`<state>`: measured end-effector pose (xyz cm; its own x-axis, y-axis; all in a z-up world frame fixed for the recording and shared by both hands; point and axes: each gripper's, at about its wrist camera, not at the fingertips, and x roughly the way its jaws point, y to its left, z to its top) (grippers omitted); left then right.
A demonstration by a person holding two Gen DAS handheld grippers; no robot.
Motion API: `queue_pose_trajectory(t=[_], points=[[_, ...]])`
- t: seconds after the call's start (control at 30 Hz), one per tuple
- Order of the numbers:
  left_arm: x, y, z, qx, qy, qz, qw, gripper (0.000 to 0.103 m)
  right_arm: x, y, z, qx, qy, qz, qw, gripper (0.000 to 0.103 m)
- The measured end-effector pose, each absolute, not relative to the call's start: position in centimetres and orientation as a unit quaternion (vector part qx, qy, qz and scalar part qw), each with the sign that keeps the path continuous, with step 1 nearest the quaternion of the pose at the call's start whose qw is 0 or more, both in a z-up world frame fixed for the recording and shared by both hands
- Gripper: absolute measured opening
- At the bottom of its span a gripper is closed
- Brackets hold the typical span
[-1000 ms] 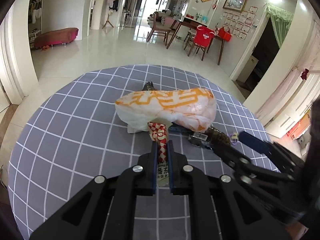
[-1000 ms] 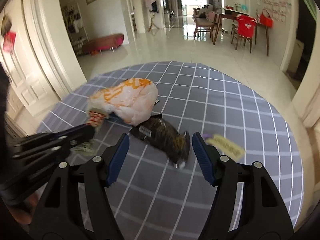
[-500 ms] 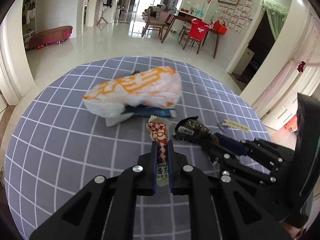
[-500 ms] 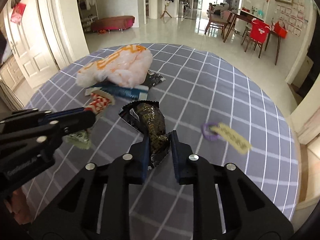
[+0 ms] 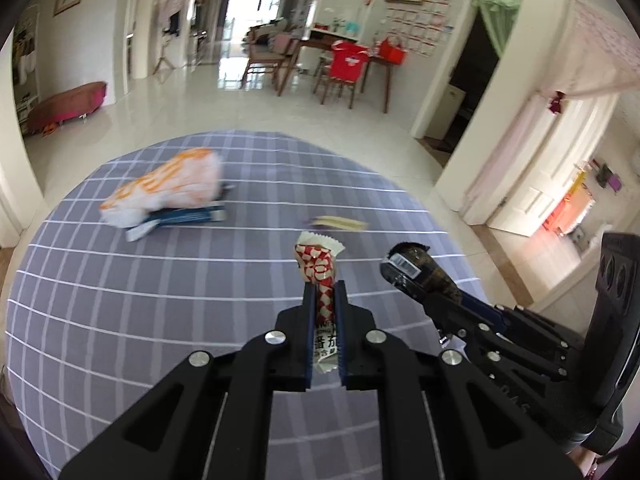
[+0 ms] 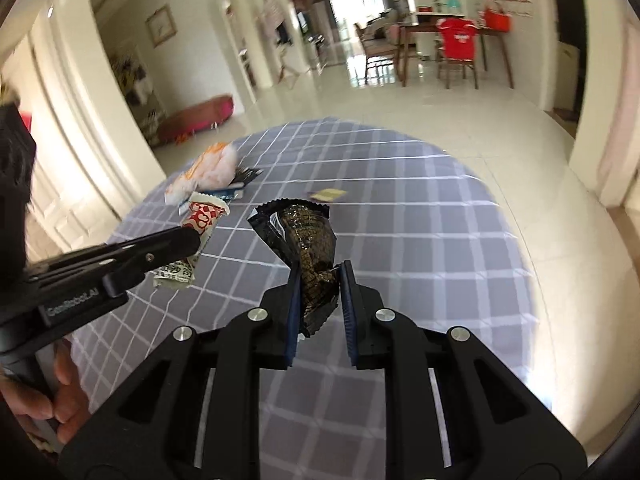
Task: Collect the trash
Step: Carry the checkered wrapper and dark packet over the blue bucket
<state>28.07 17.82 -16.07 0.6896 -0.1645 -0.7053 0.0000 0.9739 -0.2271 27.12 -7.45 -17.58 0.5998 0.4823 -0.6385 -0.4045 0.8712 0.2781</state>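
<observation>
Checked tablecloth (image 5: 120,320) below; red-white wrapper (image 5: 320,276) and crumpled dark wrapper (image 6: 312,248) clamped upright.

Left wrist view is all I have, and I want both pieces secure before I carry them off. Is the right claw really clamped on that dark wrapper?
Observer: Yes. In the right wrist view the right claw has just been closing, and both pads now pinch the dark wrapper at its crumpled lower end.
Operator: Does any of it hang below the grip?
Observer: A short tail pokes down between the fingers. Most of the wrapper stands above the tips.
Operator: What holds my left claw, the one with the red-and-white wrapper?
Observer: A hand grips its handle at the lower left of the right wrist view.
</observation>
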Motion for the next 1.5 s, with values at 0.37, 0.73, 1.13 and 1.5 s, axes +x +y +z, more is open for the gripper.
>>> queue_pose_trajectory(t=[0.37,0.73,1.13,1.5], points=[[26.4,2.7,-14.8,-0.054,0.396,-0.148,0.905,0.009,20.8,-24.1,-16.8,0.151,0.33,0.157,0.919,0.018],[26.0,-10.0,-17.0,-0.002,0.42,-0.228,0.879,0.009,16.5,-34.4,-18.0,0.205,0.305,0.079,0.927,0.019],[26.6,-18.9,-20.2,0.041,0.447,-0.265,0.854,0.009,15.3,-41.6,-21.9,0.253,0.301,-0.01,0.919,0.063],[25.3,-23.2,-22.8,0.079,0.463,-0.282,0.837,0.009,13.6,-43.7,-23.2,0.276,0.311,-0.043,0.909,0.064]])
